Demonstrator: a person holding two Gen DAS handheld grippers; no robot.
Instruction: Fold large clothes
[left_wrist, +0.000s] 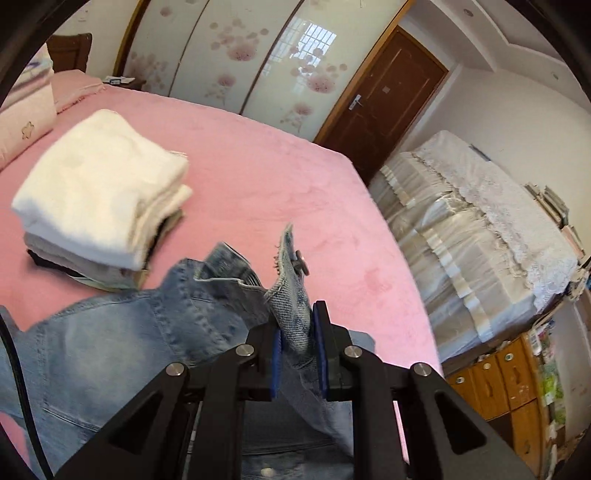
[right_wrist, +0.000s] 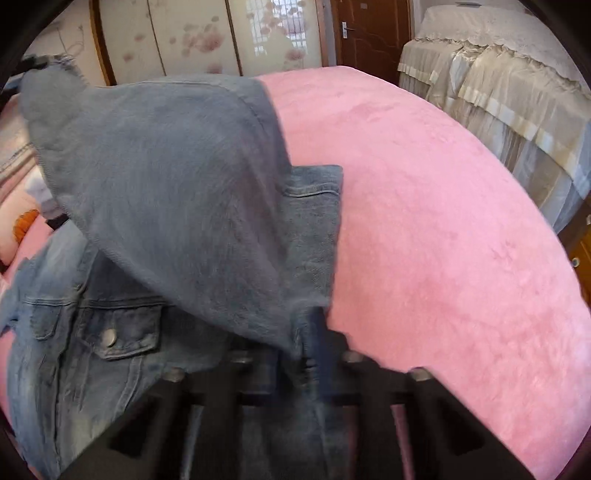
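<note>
Nearby, folded clothes (left_wrist: 99, 195) flank the jaw-clamped denim jacket (left_wrist: 122, 332).

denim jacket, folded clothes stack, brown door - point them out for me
denim jacket (right_wrist: 122, 336), right wrist view, on its chest pocket flap.
folded clothes stack (left_wrist: 99, 184), left wrist view, on the white top garment.
brown door (left_wrist: 388, 96), left wrist view, on its panel.

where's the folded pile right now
Left wrist view, upper left: the pile sits on the pink bed, just beyond the denim jacket.
</note>
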